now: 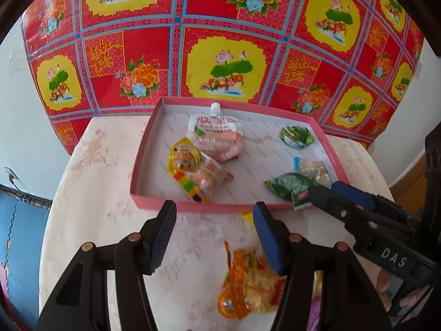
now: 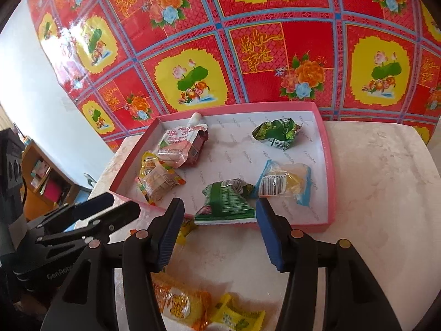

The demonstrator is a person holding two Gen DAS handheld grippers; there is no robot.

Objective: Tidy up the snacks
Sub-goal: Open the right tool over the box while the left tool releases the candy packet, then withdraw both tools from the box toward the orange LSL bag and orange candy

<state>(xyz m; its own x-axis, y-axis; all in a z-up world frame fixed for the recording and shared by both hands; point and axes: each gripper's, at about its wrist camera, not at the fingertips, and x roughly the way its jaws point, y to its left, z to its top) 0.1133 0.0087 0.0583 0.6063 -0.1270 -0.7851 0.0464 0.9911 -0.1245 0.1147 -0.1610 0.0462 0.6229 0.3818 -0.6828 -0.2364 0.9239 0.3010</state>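
A pink shallow box (image 1: 154, 202) (image 2: 329, 193) sits on the pale table and holds several snacks: a pink spouted pouch (image 1: 217, 135) (image 2: 182, 143), a yellow-orange pack (image 1: 193, 171) (image 2: 157, 179), two green wrappers (image 1: 289, 186) (image 2: 226, 201) (image 2: 275, 133) and a blue-edged clear pack (image 2: 284, 183). My left gripper (image 1: 215, 237) is open above the table, in front of the box, over an orange-yellow snack bag (image 1: 248, 281). My right gripper (image 2: 220, 234) is open and empty at the box's near edge, just in front of the near green wrapper. It also shows in the left wrist view (image 1: 325, 190).
Orange and yellow snack packs (image 2: 182, 303) (image 2: 237, 317) lie on the table (image 2: 386, 193) in front of the box. A red and yellow flowered cloth (image 1: 220, 41) hangs behind the table. A wooden shelf (image 2: 44, 176) stands at the left.
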